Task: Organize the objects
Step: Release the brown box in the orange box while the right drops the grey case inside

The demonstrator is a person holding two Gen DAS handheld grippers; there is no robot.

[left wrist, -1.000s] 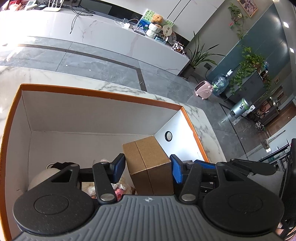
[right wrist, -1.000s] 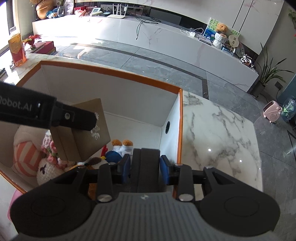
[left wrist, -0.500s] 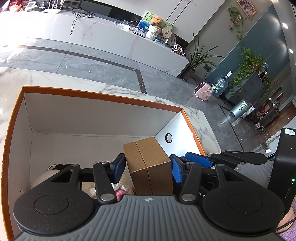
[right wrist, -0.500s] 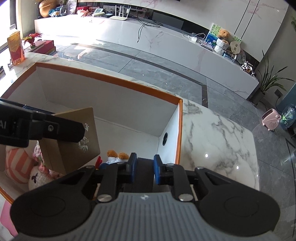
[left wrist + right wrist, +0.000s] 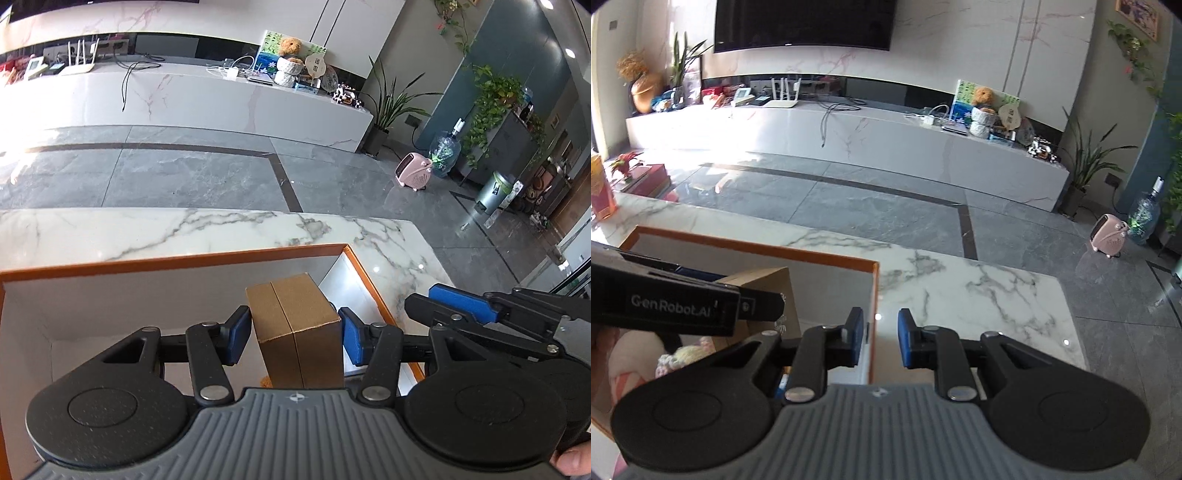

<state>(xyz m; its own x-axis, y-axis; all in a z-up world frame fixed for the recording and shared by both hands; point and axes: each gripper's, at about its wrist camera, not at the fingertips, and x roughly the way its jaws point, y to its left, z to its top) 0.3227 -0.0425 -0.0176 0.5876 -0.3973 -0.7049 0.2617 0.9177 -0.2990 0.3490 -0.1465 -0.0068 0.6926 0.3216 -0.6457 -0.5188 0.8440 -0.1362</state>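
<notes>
My left gripper is shut on a brown cardboard box and holds it above the inside of a white storage box with an orange rim. The left gripper and its cardboard box also show in the right wrist view. My right gripper is open and empty, hovering over the storage box's right wall. It shows at the right of the left wrist view. Plush toys lie in the storage box.
The storage box stands on a white marble table. Beyond the table's far edge is grey tiled floor and a long white cabinet. A pink heater stands on the floor at the right.
Both grippers have risen and tilted up, so less of the storage box shows. The right gripper has opened and the dark object it held is gone from between its fingers. The left still holds the cardboard box.
</notes>
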